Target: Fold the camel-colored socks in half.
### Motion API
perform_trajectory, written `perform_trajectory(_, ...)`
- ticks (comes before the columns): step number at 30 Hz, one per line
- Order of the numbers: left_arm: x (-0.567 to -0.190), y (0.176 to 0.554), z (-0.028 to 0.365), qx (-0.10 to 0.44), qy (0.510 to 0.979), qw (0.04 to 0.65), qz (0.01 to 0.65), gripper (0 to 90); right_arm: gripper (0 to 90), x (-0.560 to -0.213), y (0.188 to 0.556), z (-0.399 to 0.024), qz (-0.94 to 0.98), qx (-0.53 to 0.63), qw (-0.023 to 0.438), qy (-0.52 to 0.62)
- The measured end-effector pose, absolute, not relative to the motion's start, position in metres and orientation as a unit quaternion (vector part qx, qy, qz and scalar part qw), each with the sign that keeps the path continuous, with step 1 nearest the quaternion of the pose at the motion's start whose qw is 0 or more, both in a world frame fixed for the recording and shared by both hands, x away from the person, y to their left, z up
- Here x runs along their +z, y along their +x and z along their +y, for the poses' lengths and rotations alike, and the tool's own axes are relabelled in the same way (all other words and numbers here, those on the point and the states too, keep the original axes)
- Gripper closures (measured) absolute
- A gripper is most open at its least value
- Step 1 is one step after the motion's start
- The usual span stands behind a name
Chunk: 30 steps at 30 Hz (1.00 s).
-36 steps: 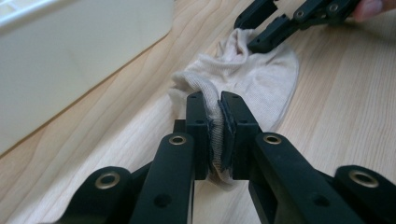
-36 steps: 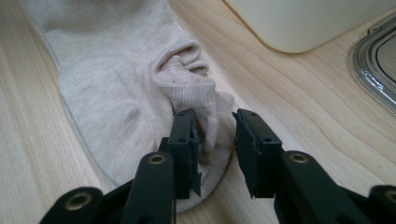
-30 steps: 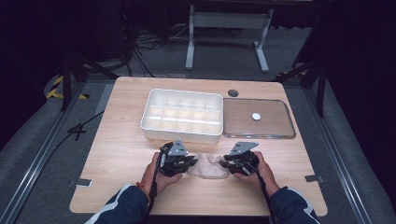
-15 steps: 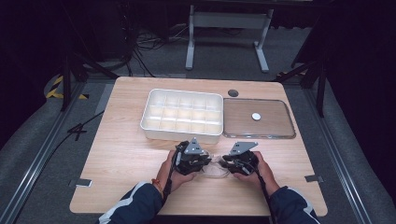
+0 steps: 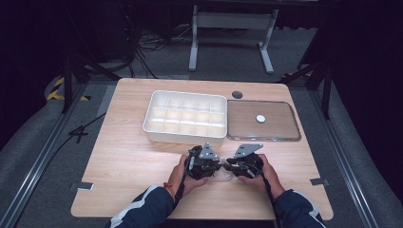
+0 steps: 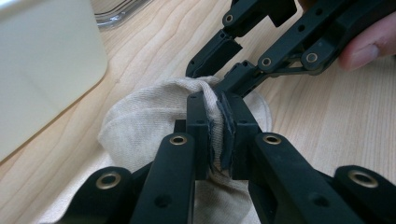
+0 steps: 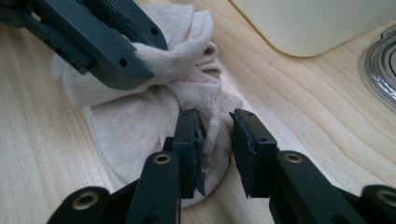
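- Beige knit cloth [image 6: 154, 116] bunched on the wooden table [image 5: 128, 156], near the front edge, just in front of the white tray [image 5: 185, 116].
- Hard to make out from the high view: cloth [image 5: 219, 175] mostly covered by the two grippers and hands, a pale sliver showing between them.
- Cut off in the left gripper view: tray corner at the upper left, clear lid [image 6: 116, 11] rim at the top edge, near end of the cloth hidden under the jaws.
- Cut off in the right gripper view: tray underside at the top, lid rim [image 7: 380, 70] at the right edge.
- Left gripper [image 6: 218, 133] clenched tight on a pinched fold of the cloth, fabric squeezed thin between the pads.
- Same left gripper [image 7: 140, 51] seen from the right gripper view at the upper left, cloth gathered and wrinkled under its tip.
- Right gripper [image 7: 217, 140] straddling a ridge of the cloth, jaws having just been closing, a gap still visible beside the right pad; not yet pressing from both sides.
- Same right gripper [image 6: 219, 60] seen from the left gripper view just behind the pinch, tips at the cloth's far edge, thumb showing at the right edge.
- Grippers [image 5: 203, 164] [image 5: 242, 164] side by side, tips nearly meeting over the cloth.
- Lid [image 5: 263, 121] flat on the table, just right of the tray, well apart from the cloth.
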<state>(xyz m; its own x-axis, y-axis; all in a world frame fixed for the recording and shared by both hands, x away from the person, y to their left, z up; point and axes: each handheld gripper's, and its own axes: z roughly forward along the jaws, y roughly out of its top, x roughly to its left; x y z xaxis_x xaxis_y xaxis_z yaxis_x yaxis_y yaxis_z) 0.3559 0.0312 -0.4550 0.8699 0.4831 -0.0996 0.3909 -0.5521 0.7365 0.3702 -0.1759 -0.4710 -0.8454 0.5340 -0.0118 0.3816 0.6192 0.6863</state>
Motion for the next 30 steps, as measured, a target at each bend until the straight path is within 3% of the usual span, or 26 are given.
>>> perform_trajectory(15,-0.463,0.356,0.023,0.055,0.881,0.398,0.249,81.9,72.6,-0.472,0.371,-0.177,0.892,0.358,0.097,0.261)
perform_trajectory(19,-0.462,0.354,0.023,0.048,0.875,0.412,0.248,71.1,72.6,-0.472,0.371,-0.178,0.891,0.358,0.096,0.261)
perform_trajectory(20,-0.459,0.353,0.023,0.053,0.876,0.418,0.237,64.6,72.6,-0.472,0.371,-0.178,0.891,0.358,0.096,0.261)
perform_trajectory(24,-0.442,0.346,0.031,0.070,0.874,0.436,0.203,57.3,72.6,-0.472,0.371,-0.178,0.891,0.358,0.096,0.261)
perform_trajectory(30,-0.419,0.344,0.060,0.085,0.865,0.455,0.195,61.8,72.6,-0.472,0.371,-0.178,0.891,0.359,0.099,0.262)
